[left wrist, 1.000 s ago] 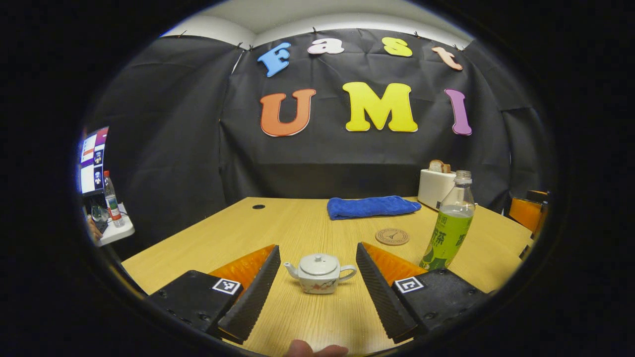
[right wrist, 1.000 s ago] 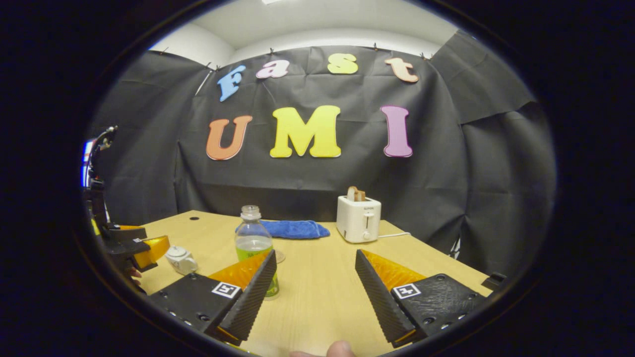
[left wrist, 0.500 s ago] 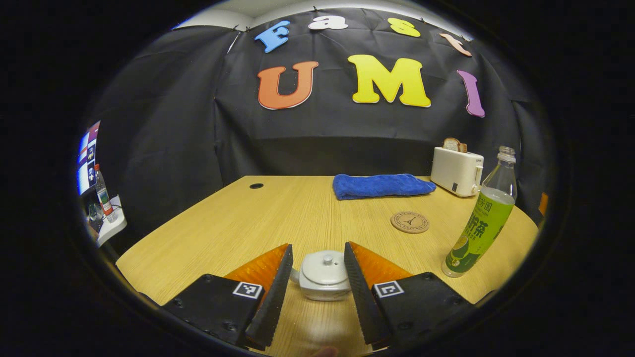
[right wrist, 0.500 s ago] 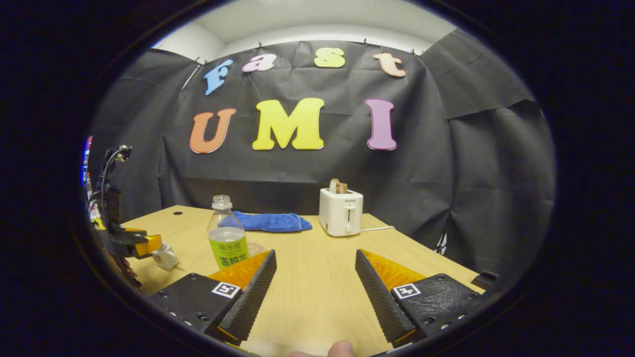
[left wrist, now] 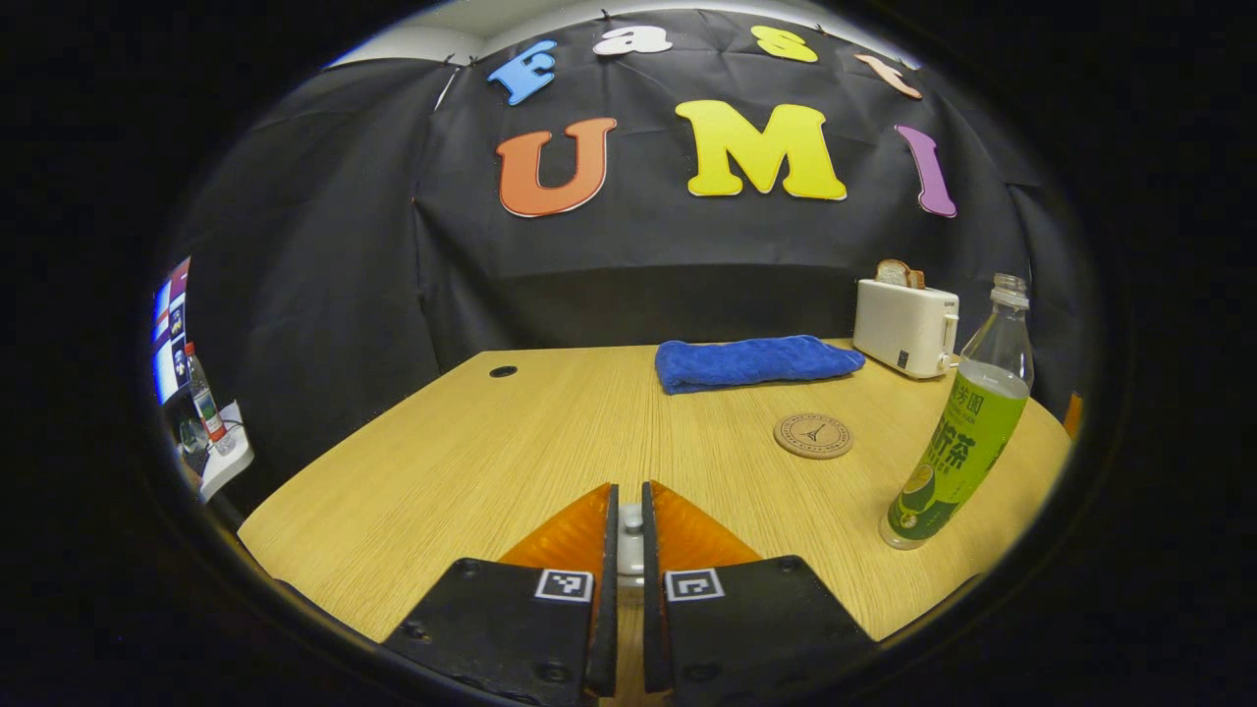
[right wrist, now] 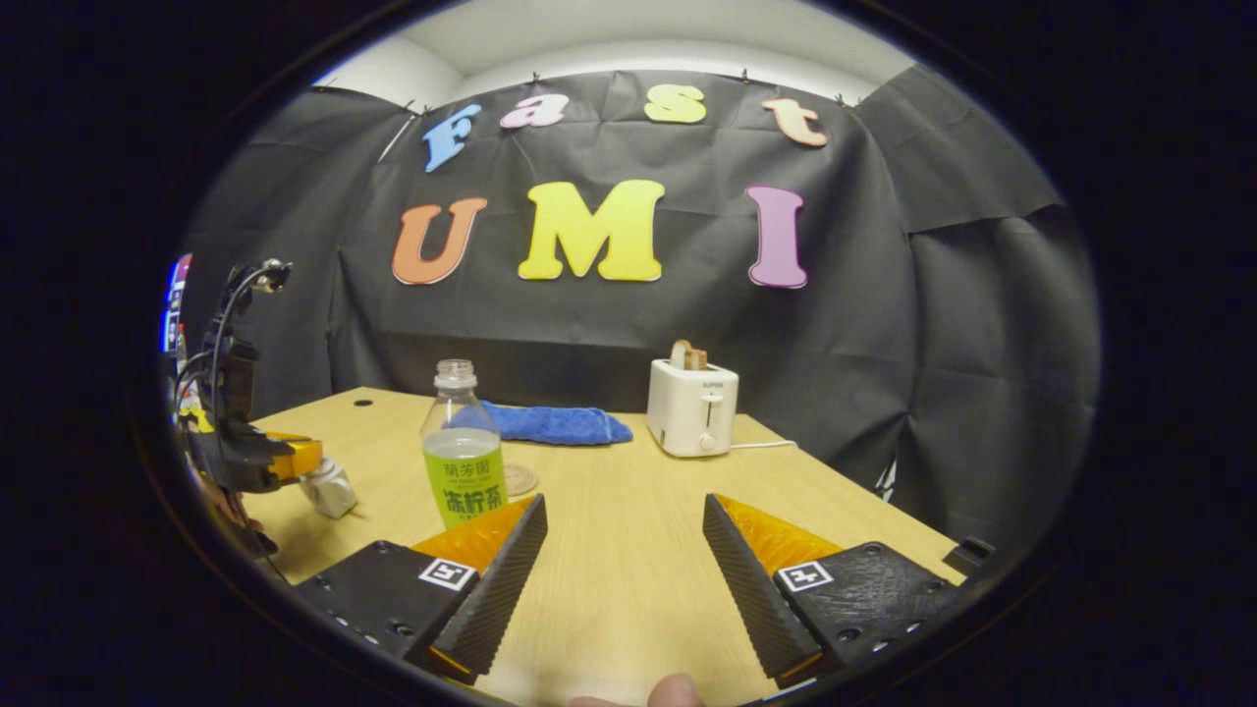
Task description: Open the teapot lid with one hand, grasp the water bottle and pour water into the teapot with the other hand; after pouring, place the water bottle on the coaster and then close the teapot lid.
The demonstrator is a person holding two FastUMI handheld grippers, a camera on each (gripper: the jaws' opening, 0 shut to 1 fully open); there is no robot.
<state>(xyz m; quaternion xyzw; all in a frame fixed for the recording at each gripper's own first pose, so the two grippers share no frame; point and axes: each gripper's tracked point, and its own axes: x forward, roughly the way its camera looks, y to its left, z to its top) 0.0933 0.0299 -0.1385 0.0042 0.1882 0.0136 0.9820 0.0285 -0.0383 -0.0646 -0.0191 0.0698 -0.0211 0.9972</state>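
Your left gripper has its fingers drawn nearly together, pinching the knob of the small white ceramic teapot lid seen in the narrow gap between them. Beyond the fingers, to their right, a round cork coaster lies on the wooden tabletop; farther right stands the uncapped clear water bottle with green label. Your right gripper hangs with fingers spread wide and empty, the bottle just past its left finger, the white teapot far left.
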